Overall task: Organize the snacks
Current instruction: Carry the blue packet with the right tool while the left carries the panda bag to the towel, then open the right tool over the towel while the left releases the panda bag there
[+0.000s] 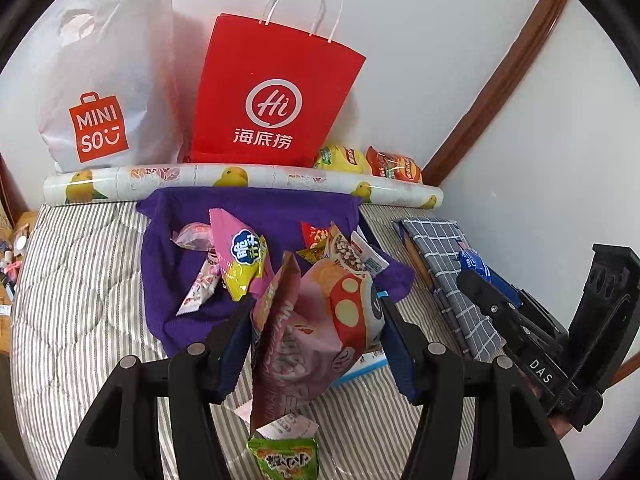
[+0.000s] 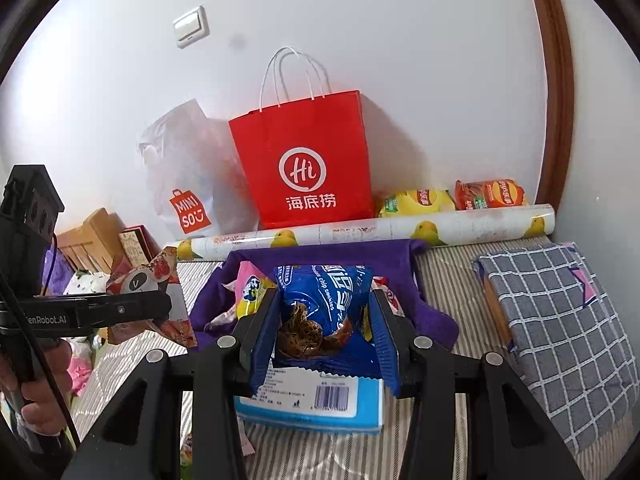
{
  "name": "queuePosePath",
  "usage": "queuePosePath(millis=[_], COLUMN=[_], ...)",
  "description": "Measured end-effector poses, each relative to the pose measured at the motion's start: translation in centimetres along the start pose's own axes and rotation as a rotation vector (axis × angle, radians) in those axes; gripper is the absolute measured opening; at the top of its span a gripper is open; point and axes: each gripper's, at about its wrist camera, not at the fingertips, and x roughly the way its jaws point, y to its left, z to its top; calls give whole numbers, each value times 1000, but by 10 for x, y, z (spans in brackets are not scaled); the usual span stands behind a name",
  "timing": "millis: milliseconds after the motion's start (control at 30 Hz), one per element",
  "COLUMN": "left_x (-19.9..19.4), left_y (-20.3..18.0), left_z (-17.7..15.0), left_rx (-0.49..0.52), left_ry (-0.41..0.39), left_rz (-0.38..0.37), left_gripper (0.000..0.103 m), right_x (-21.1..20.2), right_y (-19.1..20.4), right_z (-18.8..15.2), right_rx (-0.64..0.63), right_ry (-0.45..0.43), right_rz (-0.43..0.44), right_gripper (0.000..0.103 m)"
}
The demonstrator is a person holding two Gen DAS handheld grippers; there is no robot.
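On the striped bedding [image 1: 80, 280], left wrist view: left gripper [image 1: 316, 328], fingers pinching a pink mushroom-print snack bag [image 1: 320, 332], held above the near edge of a purple cloth [image 1: 172, 264]. On the cloth beyond: pink-and-yellow packet [image 1: 240, 256], small pink-white packet [image 1: 200, 284], red-and-brown packets [image 1: 336, 248]. Green packet [image 1: 284, 456] below the gripper, at the frame's bottom. Against the wall: red paper bag [image 1: 276, 92], white MINISO bag [image 1: 108, 80], lemon-print roll [image 1: 240, 184], yellow chip bag [image 1: 344, 158], orange chip bag [image 1: 394, 164].

Right wrist view: right gripper [image 2: 324, 320], fingers closed on a blue chocolate-chip cookie bag [image 2: 328, 292], directly above a blue-and-white box [image 2: 308, 408] on the bedding, at the cloth's near edge. Grey checked fabric bundle [image 2: 560, 320] to the right, apart.
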Motion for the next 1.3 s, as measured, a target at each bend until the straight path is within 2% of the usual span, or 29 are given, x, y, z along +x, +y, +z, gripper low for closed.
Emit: queuePosePath(millis=[367,800,1000,1133,1300], left_x=[12,41,59,72,84], left_y=[28,71,91,103,109], left_z=[13,30,29,31,35], left_rx=[-38,-104,-161,-184,-187], left_ry=[0,30,28,59,58], left_rz=[40,111,169,175,197], left_gripper=[58,58,58,58,58], right_x=[32,95,127,148,166], right_y=[-3,-16,-6,7,16], right_z=[12,25,25,16,2], right_rx=[13,24,-21,-53,-94], right_ry=[11,67,135,199,270], right_rz=[12,26,61,98,99], right_gripper=[44,44,44,45,45])
